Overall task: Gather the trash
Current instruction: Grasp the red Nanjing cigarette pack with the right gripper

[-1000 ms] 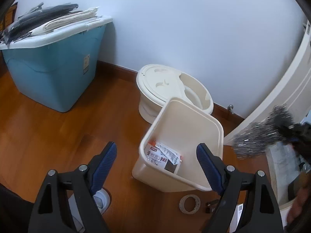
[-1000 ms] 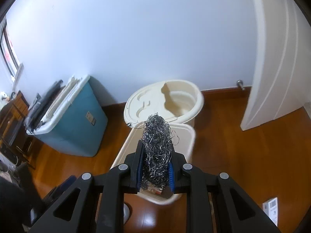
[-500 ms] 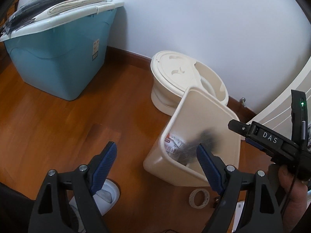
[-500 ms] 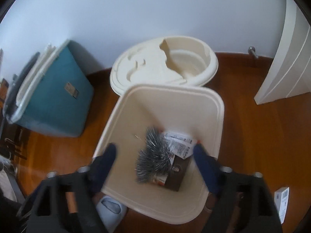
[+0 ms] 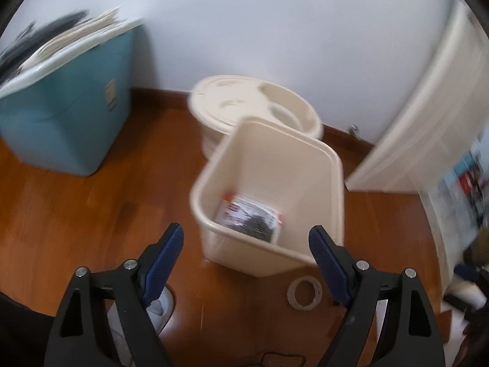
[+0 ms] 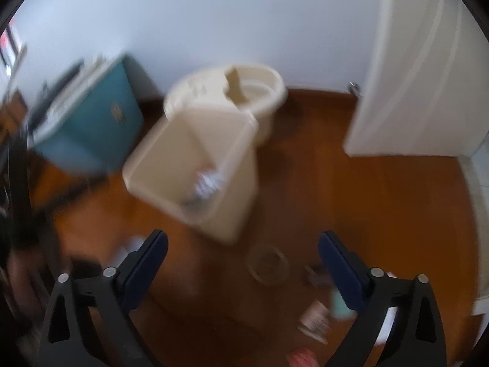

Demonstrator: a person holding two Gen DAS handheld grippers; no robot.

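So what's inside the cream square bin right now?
In the cream square bin, a printed packet lies at the bottom with a grey steel-wool wad on it. The near wall hides the floor closest to the camera; anything under the packet is covered.

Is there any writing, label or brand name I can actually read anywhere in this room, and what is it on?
No text can be read here.
Packet in the cream bin: red and black print, too blurred.
Sticker on the teal storage box: too small and blurred.
Printed sheet at the right edge: colours only, smeared.
Small packages on the floor in the right wrist view: blurred.
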